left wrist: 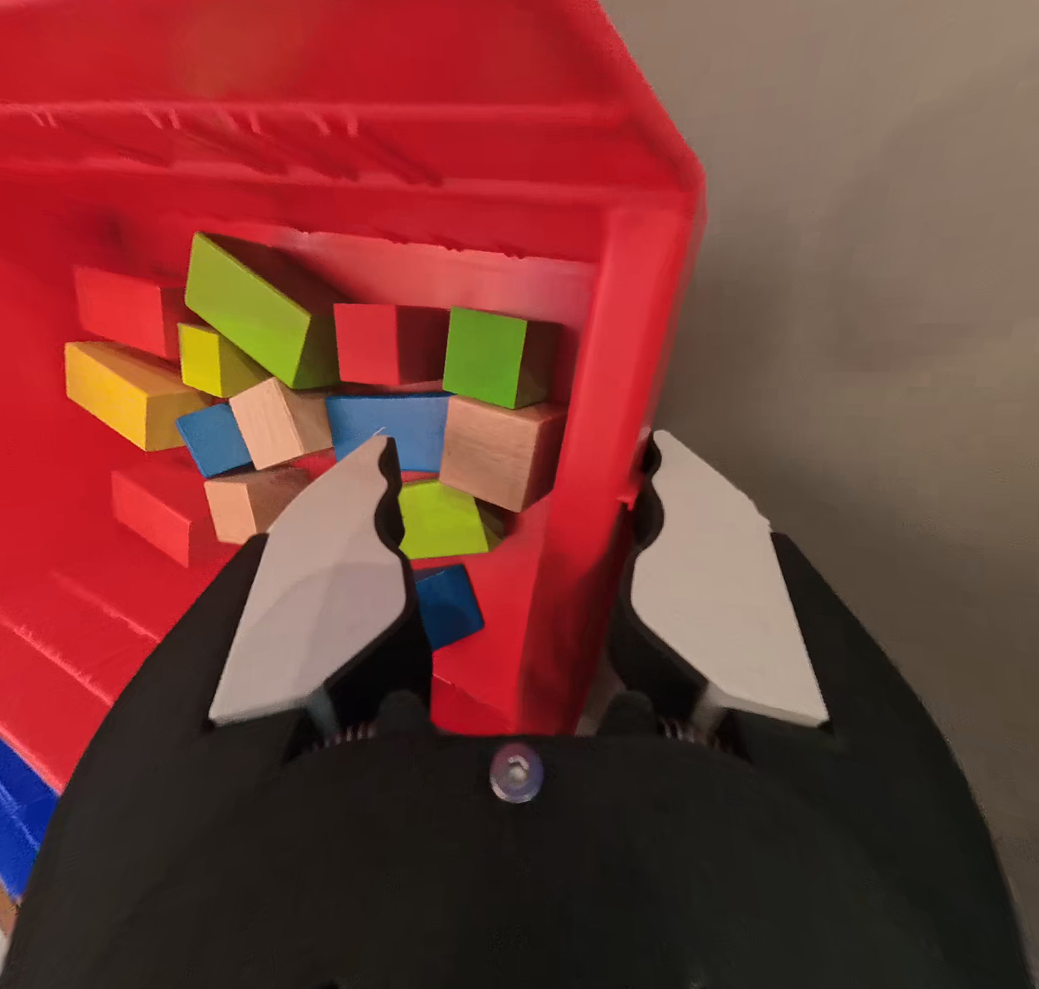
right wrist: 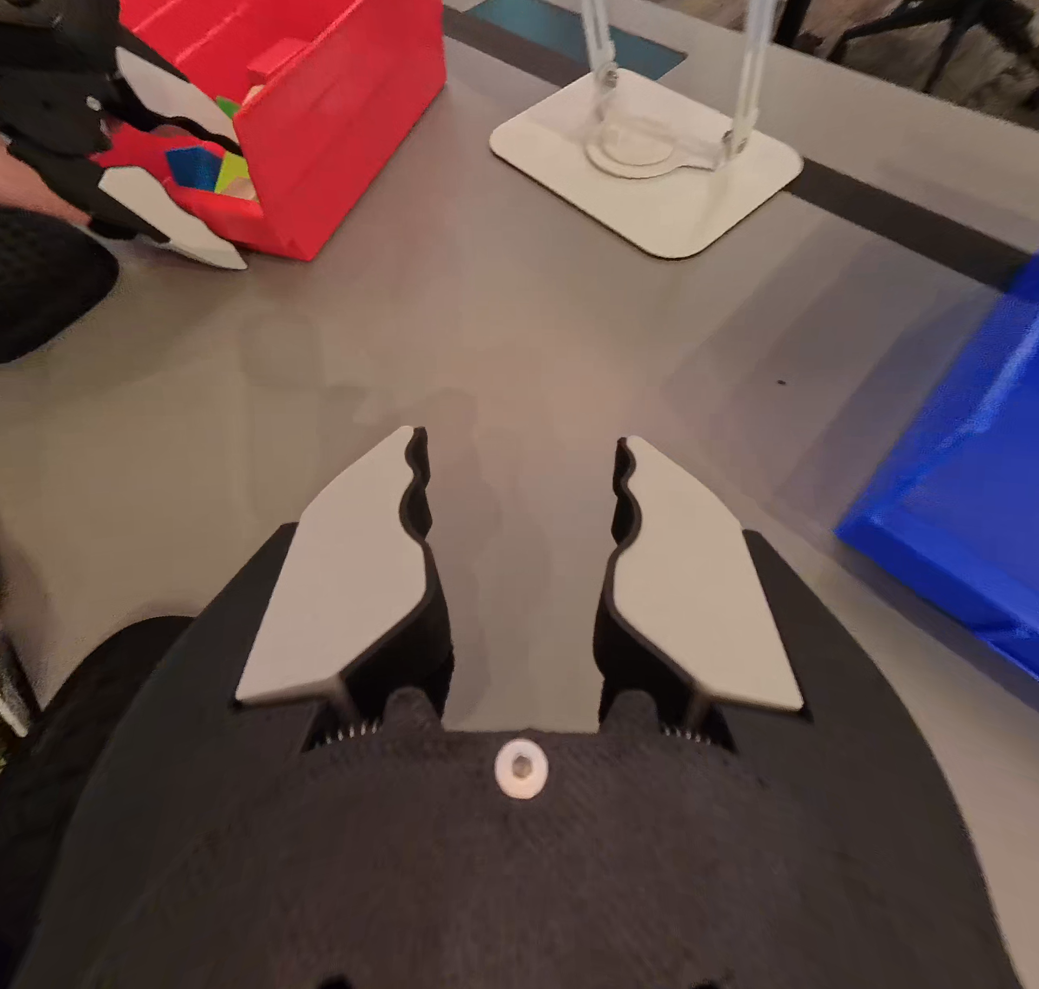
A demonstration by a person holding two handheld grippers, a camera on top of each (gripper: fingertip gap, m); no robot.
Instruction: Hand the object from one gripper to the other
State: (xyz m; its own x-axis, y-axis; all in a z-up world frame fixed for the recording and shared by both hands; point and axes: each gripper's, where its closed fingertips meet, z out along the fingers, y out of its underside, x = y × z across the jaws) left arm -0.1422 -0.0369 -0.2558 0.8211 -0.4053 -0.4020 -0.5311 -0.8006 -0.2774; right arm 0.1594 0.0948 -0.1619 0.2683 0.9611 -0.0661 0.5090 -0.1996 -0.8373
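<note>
My left gripper (left wrist: 517, 444) is spread wide and bare, straddling the near end wall of the red bin (left wrist: 629, 399); coloured wooden blocks (left wrist: 500, 456) lie piled inside that end. My right gripper (right wrist: 520, 439) hangs agape and bare over the grey bench (right wrist: 506, 315).

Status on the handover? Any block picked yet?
Nothing done yet. Left tongs are open, straddling the red bin's wall, holding nothing; the blocks, like the green wedge, lie in the bin. Right tongs are open over the bare table. Left: pick, transfer.
</note>
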